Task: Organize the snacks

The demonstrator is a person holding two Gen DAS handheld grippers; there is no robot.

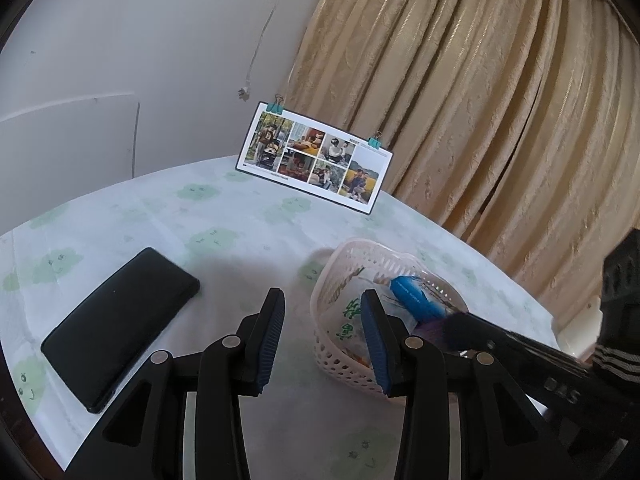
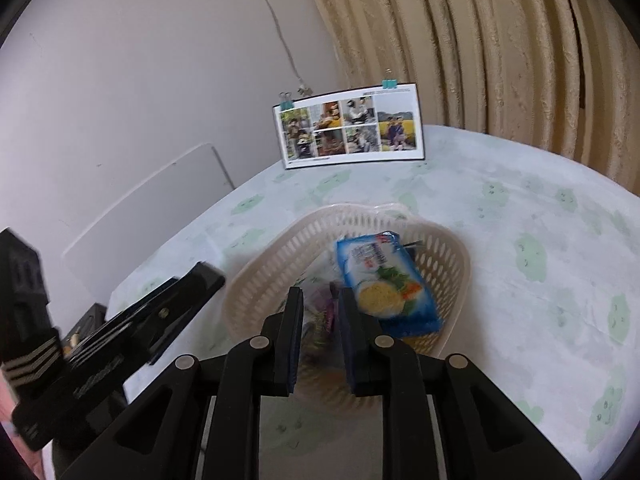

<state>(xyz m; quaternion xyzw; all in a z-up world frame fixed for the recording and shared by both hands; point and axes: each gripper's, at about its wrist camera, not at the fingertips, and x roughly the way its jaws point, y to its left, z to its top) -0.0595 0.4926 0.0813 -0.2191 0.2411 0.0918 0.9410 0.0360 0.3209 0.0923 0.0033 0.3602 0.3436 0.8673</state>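
Observation:
A cream perforated basket (image 1: 347, 249) (image 2: 280, 248) stands on the table and holds a blue noodle packet (image 2: 384, 280) (image 1: 416, 300) and a clear bag with green lettering (image 1: 348, 304). My right gripper (image 2: 321, 293) reaches into the basket. Its fingers stand a narrow gap apart, and a purple snack packet (image 2: 320, 316) fills that gap. In the left wrist view the right gripper (image 1: 456, 320) comes in from the right over the purple packet (image 1: 429, 332). My left gripper (image 1: 322, 294) hovers open beside the basket's left wall with nothing in it.
A black phone (image 1: 120, 328) lies flat on the pale green-patterned tablecloth (image 2: 520, 280), left of the left gripper. A clipped photo card (image 1: 316, 156) (image 2: 352, 128) stands at the table's far edge. A beige curtain (image 1: 480, 100) hangs behind, and a white wall is on the left.

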